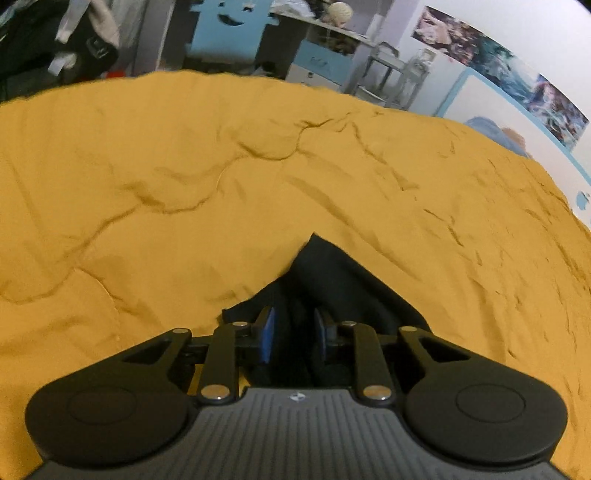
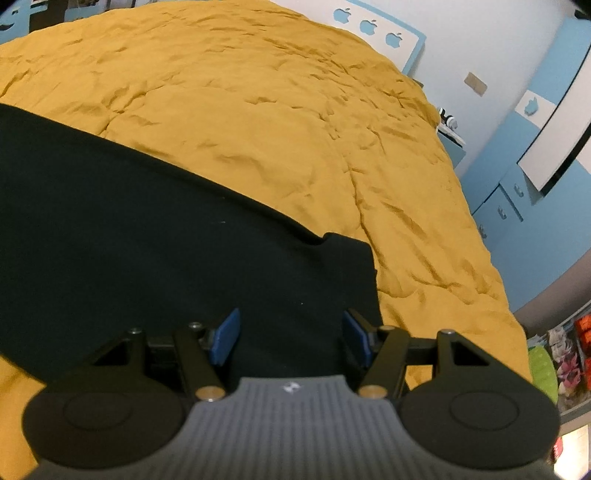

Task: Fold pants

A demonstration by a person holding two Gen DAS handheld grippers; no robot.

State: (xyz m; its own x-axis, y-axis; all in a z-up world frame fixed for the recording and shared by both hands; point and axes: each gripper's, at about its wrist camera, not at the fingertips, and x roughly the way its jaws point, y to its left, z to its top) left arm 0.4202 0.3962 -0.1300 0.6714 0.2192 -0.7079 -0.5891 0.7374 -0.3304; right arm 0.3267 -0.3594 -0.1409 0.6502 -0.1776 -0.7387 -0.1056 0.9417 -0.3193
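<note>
Black pants lie spread across a mustard-yellow bedspread, running from the left edge to the lower middle of the right wrist view. My right gripper is open, its blue pads wide apart just above the end of the pants. In the left wrist view my left gripper is shut on a bunched corner of the pants, with black cloth pinched between its blue pads. The bedspread fills the view beyond it.
The bed's far edge meets a cluttered room with a blue cabinet and hanging clothes. A white and blue wall with apple cut-outs and blue drawers stand to the right of the bed.
</note>
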